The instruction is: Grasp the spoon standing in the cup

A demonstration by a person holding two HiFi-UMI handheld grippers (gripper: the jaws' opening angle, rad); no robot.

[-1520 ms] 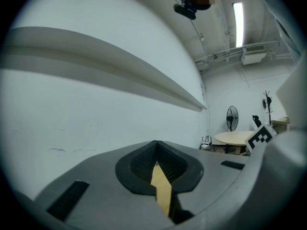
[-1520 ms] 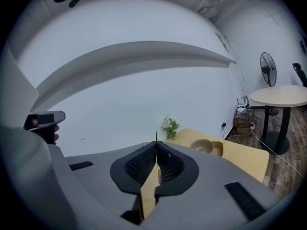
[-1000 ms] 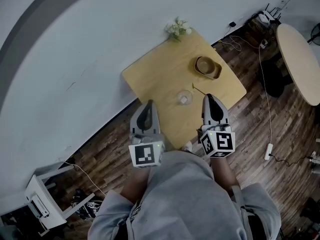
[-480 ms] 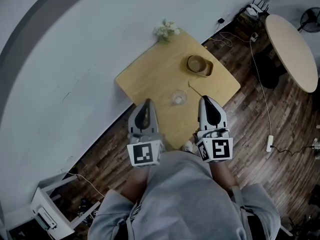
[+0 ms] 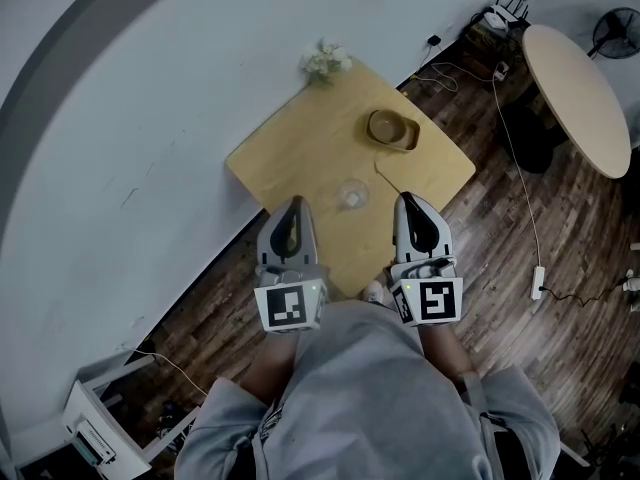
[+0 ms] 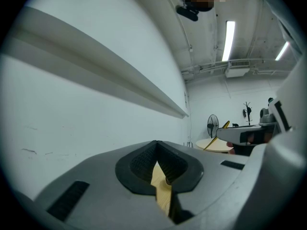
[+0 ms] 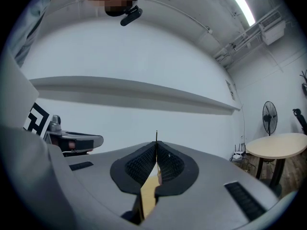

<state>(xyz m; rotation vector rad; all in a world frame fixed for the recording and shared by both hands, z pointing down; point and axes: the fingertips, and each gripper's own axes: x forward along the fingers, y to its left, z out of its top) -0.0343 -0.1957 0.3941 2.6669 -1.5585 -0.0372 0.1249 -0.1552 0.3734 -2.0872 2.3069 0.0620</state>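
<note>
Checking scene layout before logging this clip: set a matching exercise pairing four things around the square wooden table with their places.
Things: 1 white flower bunch; 2 tan round bowl; 3 clear glass cup; 4 slim golden spoon.
Places: A near the middle of the square wooden table; B in the shut right gripper; C table's far corner, by the wall; D near the table's far right edge.
Pairs: 1-C, 2-D, 3-A, 4-B.
</note>
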